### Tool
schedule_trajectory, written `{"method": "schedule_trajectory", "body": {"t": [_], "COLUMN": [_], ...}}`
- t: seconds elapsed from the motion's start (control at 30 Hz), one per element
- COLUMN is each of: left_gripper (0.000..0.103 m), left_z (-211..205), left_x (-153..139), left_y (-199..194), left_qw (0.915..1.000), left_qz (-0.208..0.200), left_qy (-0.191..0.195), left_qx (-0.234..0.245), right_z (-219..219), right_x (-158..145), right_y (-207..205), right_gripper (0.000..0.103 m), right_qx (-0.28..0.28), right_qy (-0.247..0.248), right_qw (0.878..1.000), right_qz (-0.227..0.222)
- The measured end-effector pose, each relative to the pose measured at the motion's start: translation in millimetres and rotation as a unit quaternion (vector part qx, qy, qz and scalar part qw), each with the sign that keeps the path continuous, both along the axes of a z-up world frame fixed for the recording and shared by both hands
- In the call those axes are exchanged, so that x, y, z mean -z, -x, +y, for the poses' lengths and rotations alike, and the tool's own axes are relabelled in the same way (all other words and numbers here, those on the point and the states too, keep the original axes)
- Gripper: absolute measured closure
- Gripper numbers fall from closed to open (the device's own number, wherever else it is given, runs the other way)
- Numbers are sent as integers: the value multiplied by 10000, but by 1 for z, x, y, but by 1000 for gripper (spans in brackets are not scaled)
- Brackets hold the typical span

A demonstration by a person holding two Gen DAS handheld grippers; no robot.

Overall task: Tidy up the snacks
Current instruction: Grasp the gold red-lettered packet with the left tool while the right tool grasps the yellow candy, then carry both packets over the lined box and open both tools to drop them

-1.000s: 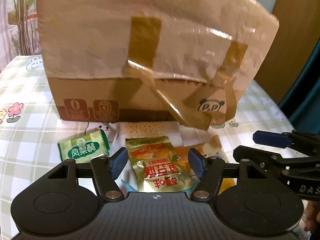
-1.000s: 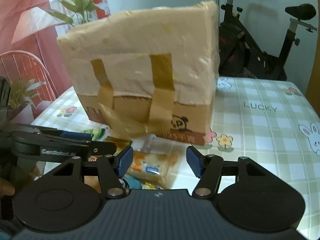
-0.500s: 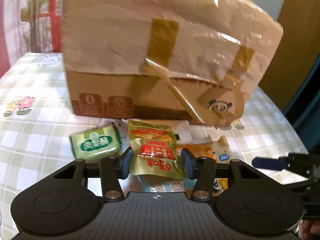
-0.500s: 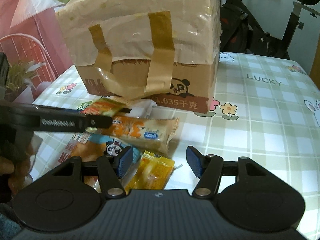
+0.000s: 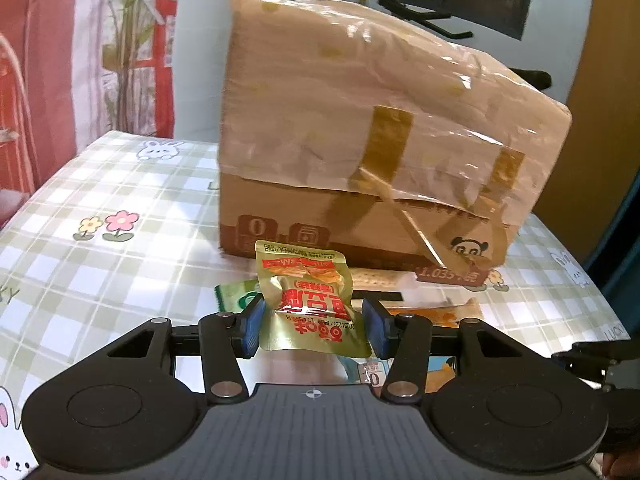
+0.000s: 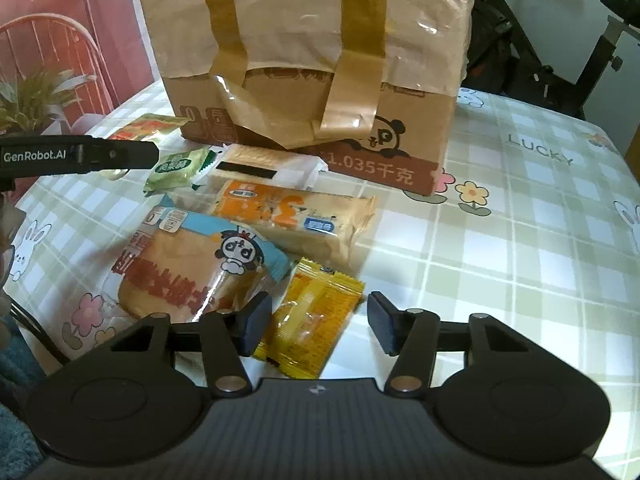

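My left gripper (image 5: 316,330) is shut on a gold snack packet with red lettering (image 5: 308,292), held off the table in front of the taped cardboard box (image 5: 380,160). In the right wrist view one left fingertip (image 6: 80,156) shows at the left edge with that gold packet (image 6: 148,128) beside it. My right gripper (image 6: 316,328) is low over a yellow snack packet (image 6: 316,312). Its jaws are closing with the packet between them. The left pad is at the packet's edge and a gap remains on the right.
On the checked tablecloth (image 6: 520,220) before the box (image 6: 312,60) lie a green packet (image 6: 176,168), a cracker pack (image 6: 264,164), an orange bread pack (image 6: 292,216) and a blue panda bun pack (image 6: 192,264). An exercise bike (image 6: 560,40) stands behind.
My left gripper closed on the gold packet and lifted it off the table. My right gripper sank over the yellow packet and its jaws narrowed.
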State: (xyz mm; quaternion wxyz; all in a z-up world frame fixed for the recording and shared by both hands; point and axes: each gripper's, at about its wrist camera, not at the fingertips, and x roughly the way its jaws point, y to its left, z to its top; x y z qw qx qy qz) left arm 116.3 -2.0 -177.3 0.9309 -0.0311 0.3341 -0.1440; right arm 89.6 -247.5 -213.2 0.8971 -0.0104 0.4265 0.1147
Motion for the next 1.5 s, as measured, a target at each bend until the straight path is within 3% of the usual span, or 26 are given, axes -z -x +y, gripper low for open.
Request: {"method": "schedule_trajectory", "body": {"t": [0.23,0.53,0.77,1.0,1.17,1.27,1.5], "left_gripper": [50,50,50,50,50,50,50], "left_z": [7,13,17,24,23,23,32], "left_x": [5,9,5,0,1,-1,-33], "left_y": [-2,-4,-3,-3,-3,-2,3], "left_qw": [9999,9995,9991,9984,9982,9983,9957], "left_qz": [50,148,65,3,43,-28,-673], "left_qy": [15,40,106,141,151,153,28], "left_qx": [-132,-292,-415,-555,-571,-557,-632], "right_z": [10,3,-11,-12,-12,-9,-2], "right_x": [8,10,7,-9,-7,-7,-43], "right_y": [0,0,-1,9,14,15,15], "right_gripper": [55,58,67,68,68,68,68], "right_qx": [-255,-126,-40,-91,-227,-306,-515], "right_qy": [156,139,-221,-227,-323,-396,-457], "right_qw": [9995,9998,9997,9992,9991,9986,9943], "right_qz": [36,-105,-66,-326,-178,-144,-817]}}
